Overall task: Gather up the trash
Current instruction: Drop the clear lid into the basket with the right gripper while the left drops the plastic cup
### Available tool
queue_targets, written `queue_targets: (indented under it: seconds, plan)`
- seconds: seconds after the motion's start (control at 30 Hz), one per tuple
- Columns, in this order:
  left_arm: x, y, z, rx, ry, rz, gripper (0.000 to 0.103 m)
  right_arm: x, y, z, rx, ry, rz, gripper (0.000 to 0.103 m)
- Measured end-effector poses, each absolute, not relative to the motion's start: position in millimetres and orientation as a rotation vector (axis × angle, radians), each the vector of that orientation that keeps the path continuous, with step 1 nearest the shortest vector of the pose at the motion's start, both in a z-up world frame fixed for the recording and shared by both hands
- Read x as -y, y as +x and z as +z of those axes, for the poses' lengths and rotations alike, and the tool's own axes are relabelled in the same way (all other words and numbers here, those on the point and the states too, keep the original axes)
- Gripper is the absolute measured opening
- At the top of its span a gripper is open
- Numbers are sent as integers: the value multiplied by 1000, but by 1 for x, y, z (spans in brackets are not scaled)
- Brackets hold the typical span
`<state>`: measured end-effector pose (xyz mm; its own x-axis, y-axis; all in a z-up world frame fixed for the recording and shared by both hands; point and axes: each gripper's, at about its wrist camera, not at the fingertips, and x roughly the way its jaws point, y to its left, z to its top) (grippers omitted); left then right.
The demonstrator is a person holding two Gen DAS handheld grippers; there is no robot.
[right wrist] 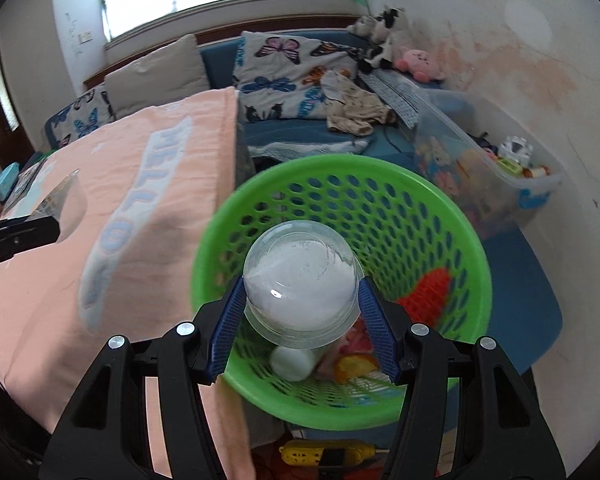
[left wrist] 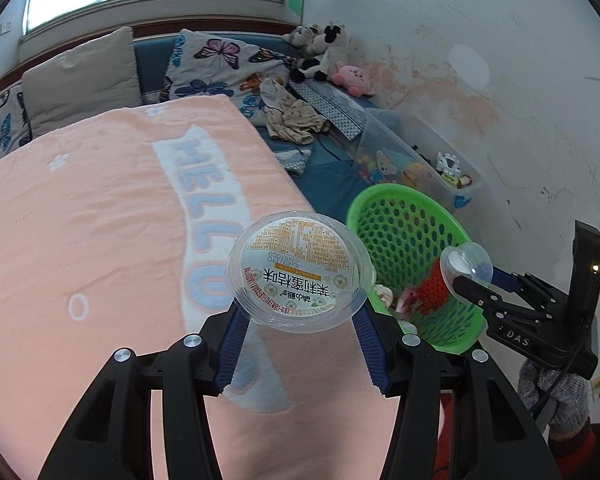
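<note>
Domed cup (right wrist: 300, 284) above basket rim (right wrist: 440, 200)

Right gripper (right wrist: 300, 300) clamps clear dome cup (right wrist: 300, 280); green basket (right wrist: 440, 216) below.

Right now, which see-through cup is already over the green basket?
The domed clear cup in the right gripper hangs over the green basket. The labelled cup in the left gripper is over the pink blanket.
</note>
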<state>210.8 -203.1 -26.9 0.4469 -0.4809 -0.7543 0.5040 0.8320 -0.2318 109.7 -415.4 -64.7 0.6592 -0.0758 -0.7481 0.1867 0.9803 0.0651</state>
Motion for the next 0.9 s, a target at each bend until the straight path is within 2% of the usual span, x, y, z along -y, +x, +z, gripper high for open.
queue_targets:
  seconds: [0.37,0.47,0.9]
  plan:
    - [254,203,-33,-943,99,-680,50,453,98,-84,-866,215,-216,59]
    - [267,203,-35,-950,115,-695,50,458,95,-84,-859,230,-227,66]
    - [319,207,-51,-985,167,-741,50,468,69,-75,-814,263,-241,66]
